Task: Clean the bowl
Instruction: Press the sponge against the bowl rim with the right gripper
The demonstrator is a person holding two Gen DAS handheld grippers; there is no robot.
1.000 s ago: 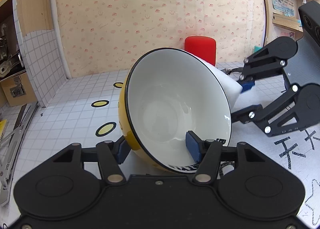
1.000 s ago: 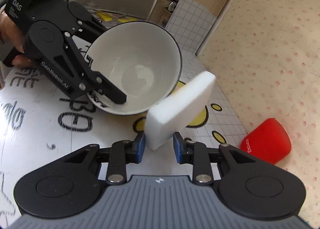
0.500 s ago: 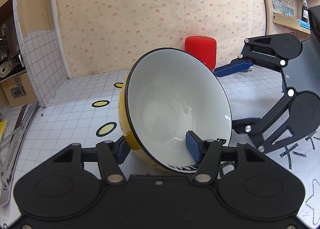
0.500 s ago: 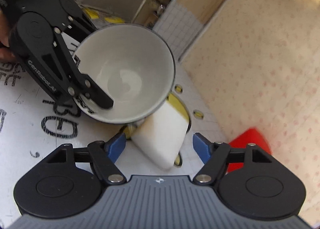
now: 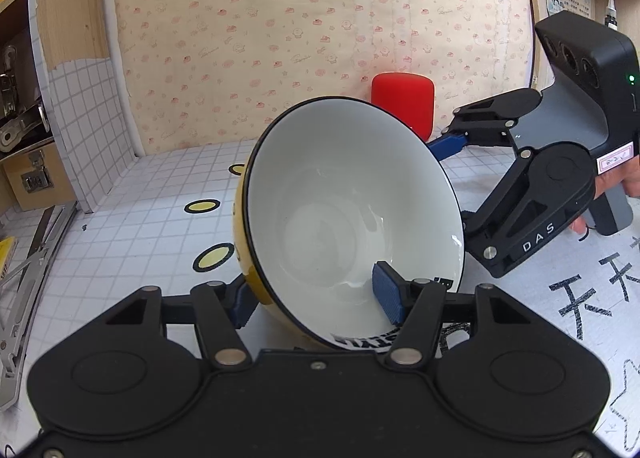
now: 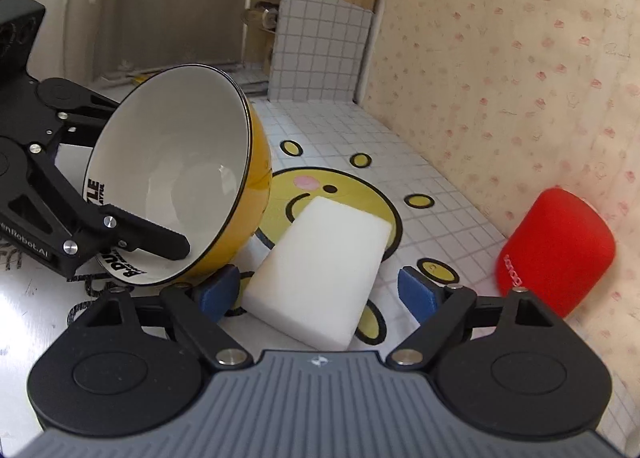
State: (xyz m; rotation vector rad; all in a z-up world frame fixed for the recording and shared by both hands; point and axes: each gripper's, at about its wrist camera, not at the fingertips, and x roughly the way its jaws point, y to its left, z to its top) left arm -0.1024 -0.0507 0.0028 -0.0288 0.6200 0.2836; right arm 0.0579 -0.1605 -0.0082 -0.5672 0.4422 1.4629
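Observation:
A bowl, yellow outside and white inside, is tipped on its side. My left gripper is shut on its rim, one pad inside and one outside. The bowl also shows in the right wrist view. A white sponge block lies flat on the table beside the bowl, between the spread fingers of my right gripper, which is open and not touching it. The sponge is hidden behind the bowl in the left wrist view. The right gripper shows there behind the bowl at the right.
A red cylinder lies near the patterned wall; it also shows behind the bowl. The table has a tiled cover with yellow smiley prints. Shelves and a metal box stand at the left.
My right gripper opened and let go of the sponge, which dropped flat onto the table beside the bowl. The right gripper drew back a little. The left gripper and bowl stayed still.

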